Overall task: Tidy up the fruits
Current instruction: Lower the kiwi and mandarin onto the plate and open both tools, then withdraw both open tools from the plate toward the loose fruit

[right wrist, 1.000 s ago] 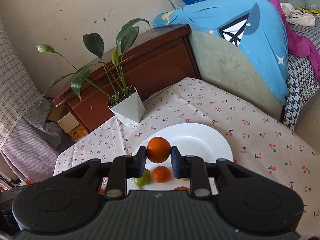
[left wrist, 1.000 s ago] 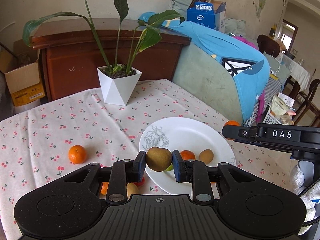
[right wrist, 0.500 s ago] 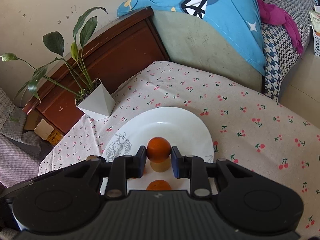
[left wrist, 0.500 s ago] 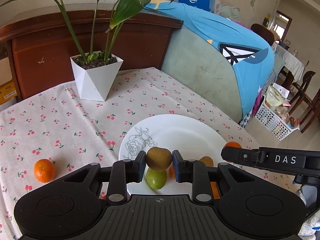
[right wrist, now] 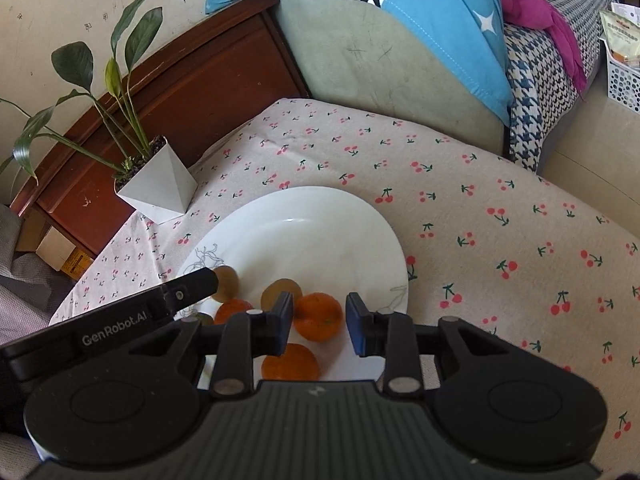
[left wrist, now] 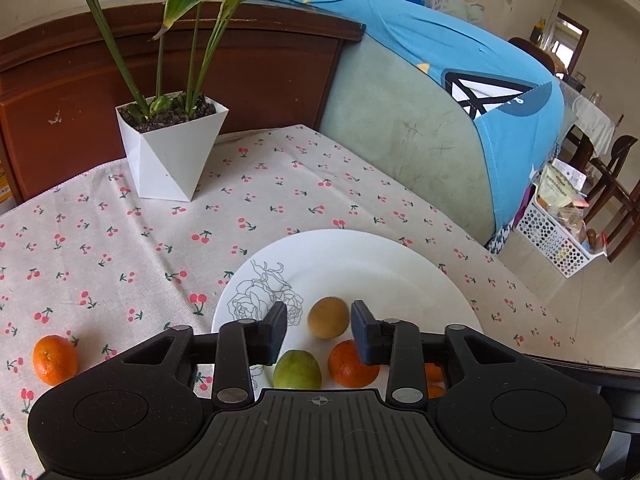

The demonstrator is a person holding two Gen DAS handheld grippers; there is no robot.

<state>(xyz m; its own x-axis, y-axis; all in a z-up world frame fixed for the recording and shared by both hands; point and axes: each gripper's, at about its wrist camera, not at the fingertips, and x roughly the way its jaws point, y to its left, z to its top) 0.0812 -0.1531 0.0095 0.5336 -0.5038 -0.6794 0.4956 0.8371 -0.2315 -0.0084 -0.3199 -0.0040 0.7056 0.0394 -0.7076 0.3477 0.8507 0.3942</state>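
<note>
In the left wrist view my left gripper [left wrist: 321, 331] hovers low over the white plate [left wrist: 400, 264]. Its jaws are opening, and a brown kiwi [left wrist: 328, 317] lies on the plate between them with a gap on each side. A green fruit [left wrist: 297, 370] and an orange [left wrist: 351, 362] lie nearer. One orange [left wrist: 54, 359] sits on the cloth at left. In the right wrist view my right gripper [right wrist: 319, 322] is opening too. An orange [right wrist: 318, 317] rests on the plate [right wrist: 320, 220] between its pads, clear of the right pad. Another orange [right wrist: 290, 362] and a kiwi [right wrist: 280, 290] lie close by.
A white plant pot [left wrist: 172, 148] stands at the back left of the cherry-print tablecloth [left wrist: 280, 184]. A wooden headboard [left wrist: 260, 68] and a sofa with a blue cover [left wrist: 460, 80] lie behind. A white basket [left wrist: 556, 236] is on the floor at right.
Both grippers came down over the plate. The left jaws parted from the kiwi and the right jaws from the orange, and both fruits now rest on the plate.
</note>
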